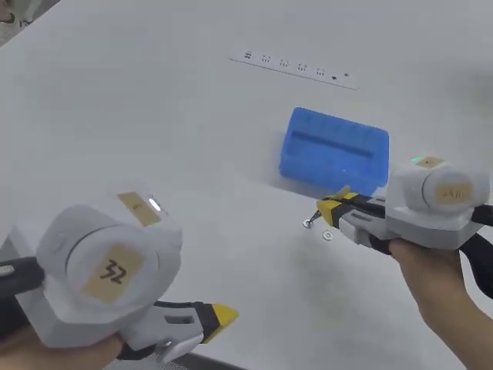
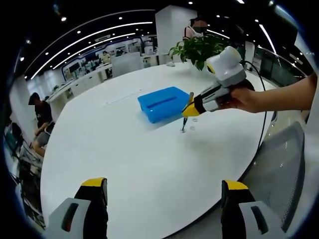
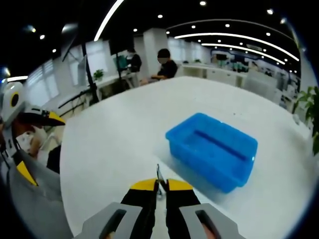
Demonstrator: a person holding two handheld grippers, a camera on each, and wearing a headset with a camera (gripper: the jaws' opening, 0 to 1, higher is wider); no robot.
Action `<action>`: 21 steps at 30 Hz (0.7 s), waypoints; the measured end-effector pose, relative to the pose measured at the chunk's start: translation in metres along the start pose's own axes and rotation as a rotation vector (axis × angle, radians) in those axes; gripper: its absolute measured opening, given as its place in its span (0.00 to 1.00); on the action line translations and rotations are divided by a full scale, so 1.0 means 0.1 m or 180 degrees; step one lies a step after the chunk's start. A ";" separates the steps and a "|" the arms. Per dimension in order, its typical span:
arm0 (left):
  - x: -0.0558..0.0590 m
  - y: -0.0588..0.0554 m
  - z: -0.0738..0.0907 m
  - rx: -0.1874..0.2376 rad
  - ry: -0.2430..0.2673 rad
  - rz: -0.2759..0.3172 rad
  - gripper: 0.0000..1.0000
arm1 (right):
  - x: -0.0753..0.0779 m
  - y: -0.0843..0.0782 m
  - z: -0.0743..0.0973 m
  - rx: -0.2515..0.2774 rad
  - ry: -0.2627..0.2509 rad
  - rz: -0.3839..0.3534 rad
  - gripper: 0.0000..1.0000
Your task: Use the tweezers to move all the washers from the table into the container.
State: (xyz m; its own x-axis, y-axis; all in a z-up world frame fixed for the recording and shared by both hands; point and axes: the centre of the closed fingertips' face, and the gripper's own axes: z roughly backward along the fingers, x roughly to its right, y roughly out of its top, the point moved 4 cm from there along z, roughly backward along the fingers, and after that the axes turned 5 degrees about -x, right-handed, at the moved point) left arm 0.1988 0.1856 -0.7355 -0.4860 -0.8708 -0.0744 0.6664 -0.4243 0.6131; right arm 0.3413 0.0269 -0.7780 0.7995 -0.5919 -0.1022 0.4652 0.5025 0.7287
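Observation:
A blue container (image 1: 335, 150) sits on the white table (image 1: 154, 116). My right gripper (image 1: 337, 206) is shut on metal tweezers (image 1: 312, 219), just in front of the container. Their tip points down at the table, next to a small washer (image 1: 327, 236). In the left gripper view the tweezers (image 2: 185, 118) slant down beside the washer (image 2: 193, 128), near the container (image 2: 162, 103). The right gripper view has the jaws closed on the tweezers (image 3: 159, 175), with the container (image 3: 214, 148) ahead. My left gripper (image 2: 162, 191) is held open with nothing in it, low at the near left (image 1: 216, 320).
A white power strip (image 1: 296, 68) lies at the far side of the table. A potted plant (image 2: 197, 47) stands at the table's far edge, and a grey chair (image 2: 284, 164) is to the right. People sit at desks in the background.

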 end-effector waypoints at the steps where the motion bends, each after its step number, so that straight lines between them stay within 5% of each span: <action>1: -0.01 0.00 0.00 0.0000 0.0005 0.0000 0.97 | -0.01 0.01 0.01 0.0010 0.0003 0.0006 0.02; 21: 0.00 0.04 0.01 0.0036 0.0016 -0.0035 0.97 | 0.07 0.28 0.23 0.0239 0.0022 -0.0132 0.02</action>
State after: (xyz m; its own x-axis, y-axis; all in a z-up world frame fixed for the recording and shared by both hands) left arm 0.2010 0.1844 -0.7318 -0.4904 -0.8673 -0.0850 0.6546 -0.4310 0.6211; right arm 0.3511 0.0224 -0.7424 0.7829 -0.6067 -0.1377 0.4683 0.4289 0.7725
